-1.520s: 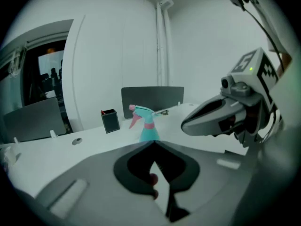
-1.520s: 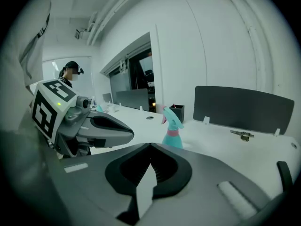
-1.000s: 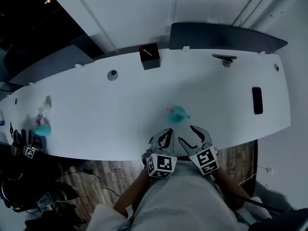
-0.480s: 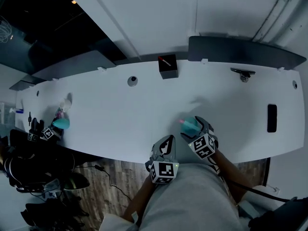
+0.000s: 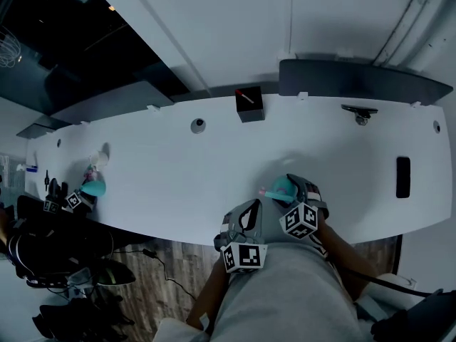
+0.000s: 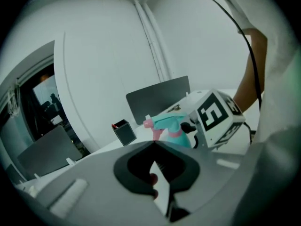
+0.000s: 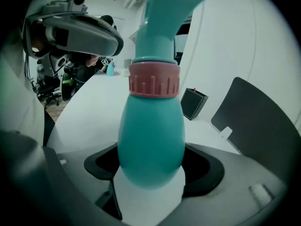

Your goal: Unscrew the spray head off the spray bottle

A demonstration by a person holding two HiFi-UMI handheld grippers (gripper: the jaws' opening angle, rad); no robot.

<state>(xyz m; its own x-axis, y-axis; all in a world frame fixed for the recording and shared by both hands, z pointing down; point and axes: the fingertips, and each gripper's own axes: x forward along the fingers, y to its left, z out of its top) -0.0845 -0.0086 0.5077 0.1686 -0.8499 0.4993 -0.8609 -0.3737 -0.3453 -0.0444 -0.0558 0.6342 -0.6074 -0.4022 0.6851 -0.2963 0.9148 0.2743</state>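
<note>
The right tongs [image 5: 291, 189], jaws wide and just closing, clasp the bottle [image 7: 150, 140] by its belly, upright near the desk [image 5: 178, 162] edge, apparently steadying it so the shut, empty left tongs [image 5: 246, 211] can twist the spray head [image 7: 162, 18].

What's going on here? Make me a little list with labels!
Bottle: teal spray bottle, spray head on, pink collar
Right gripper: jaws around the bottle, just been closing; grip unclear
Left gripper: shut, empty
Table: white, black box at back
Far left: second spray bottle
</note>
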